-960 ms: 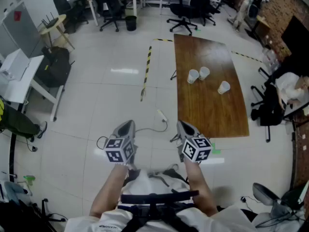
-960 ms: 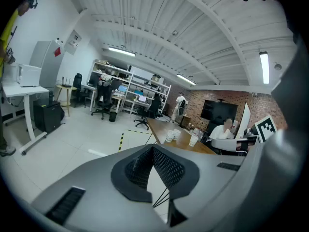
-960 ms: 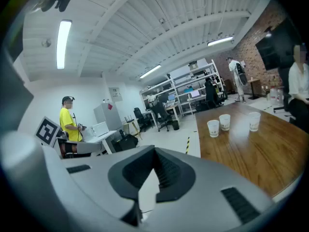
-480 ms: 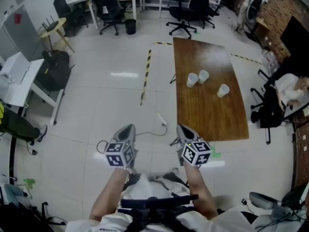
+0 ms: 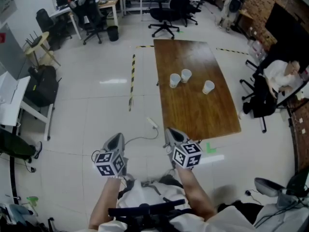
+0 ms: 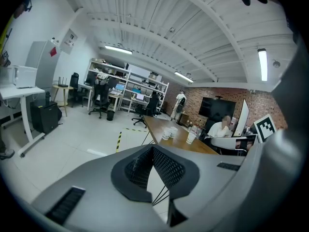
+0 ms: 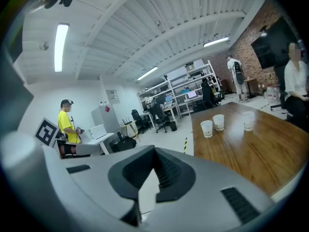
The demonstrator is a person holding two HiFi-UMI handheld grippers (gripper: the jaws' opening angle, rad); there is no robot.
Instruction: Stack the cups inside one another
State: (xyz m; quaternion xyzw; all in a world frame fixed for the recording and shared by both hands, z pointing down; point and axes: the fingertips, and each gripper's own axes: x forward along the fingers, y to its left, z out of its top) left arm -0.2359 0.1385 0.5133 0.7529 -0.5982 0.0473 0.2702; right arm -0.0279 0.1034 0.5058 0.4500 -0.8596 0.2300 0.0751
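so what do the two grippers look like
Both the left gripper and right gripper are grey moulded shells with dark cross-hatched pads inside the jaws. Each carries a white cube printed with black square markers. The person wears a white top.

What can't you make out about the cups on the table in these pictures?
- Contents of the cups: too small in the head view; side-on in both gripper views, so their walls hide the insides.
- Any print on the cups: too small in every view.
- Two cups in the left gripper view: overlapping and tiny, so the gap is unreadable.
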